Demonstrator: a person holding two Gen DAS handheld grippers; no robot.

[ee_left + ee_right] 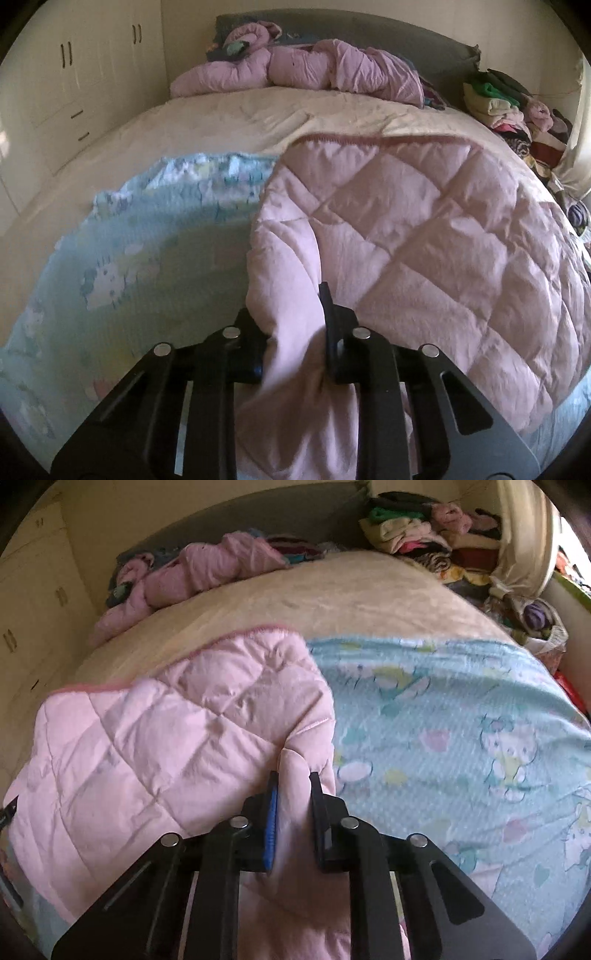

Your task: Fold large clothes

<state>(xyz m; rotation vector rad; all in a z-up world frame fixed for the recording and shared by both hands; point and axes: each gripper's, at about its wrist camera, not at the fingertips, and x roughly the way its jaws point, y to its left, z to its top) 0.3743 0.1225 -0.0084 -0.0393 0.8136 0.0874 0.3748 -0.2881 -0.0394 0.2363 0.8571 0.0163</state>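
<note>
A pink quilted blanket lies over a light blue cartoon-print blanket on the bed. In the left wrist view my left gripper is shut on the pink blanket's left edge, a bunch of fabric pinched between its black fingers. The right wrist view shows the same pink blanket at the left and the blue blanket at the right. My right gripper is shut on a fold at the pink blanket's right edge, between a blue pad and a black finger.
A crumpled pink duvet lies at the head of the cream-sheeted bed. Piles of folded clothes stand at the far right of the bed. Cream wardrobe doors and drawers line the left wall.
</note>
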